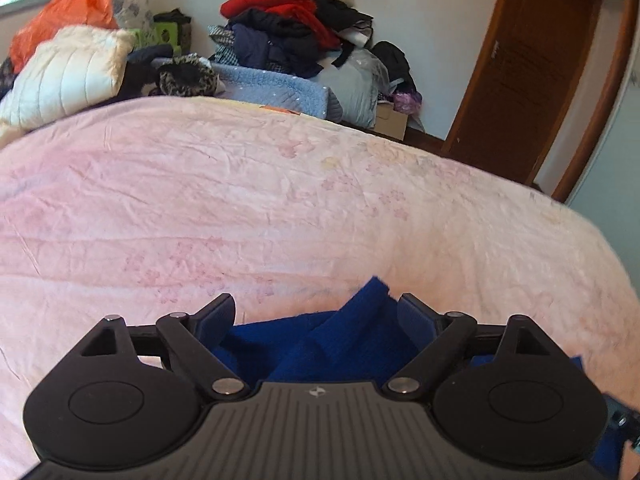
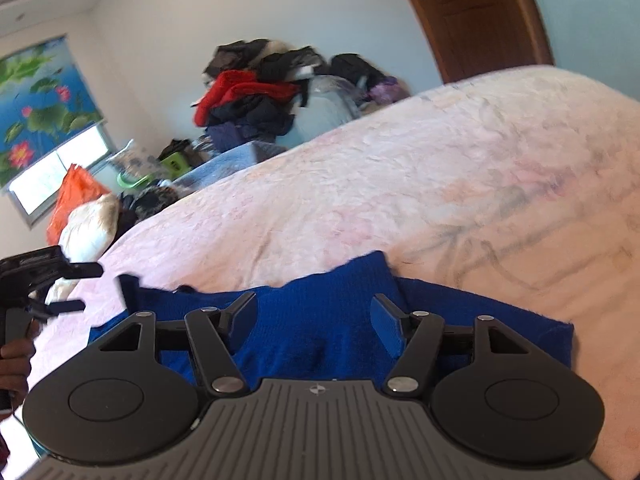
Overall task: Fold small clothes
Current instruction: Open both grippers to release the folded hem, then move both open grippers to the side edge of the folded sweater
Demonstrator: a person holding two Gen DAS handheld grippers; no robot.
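Pink bedspread, clothes heap by far wall, wooden door right.
Left wrist: left gripper spread wide, released; blue knit garment lies on the spread between and under its fingers, unpinched. Right wrist: right gripper parted over the same garment, pads clear; left gripper at far left, gaping, hand below it.

Blue garment near edge hidden behind gripper body; clothes pile blurred.
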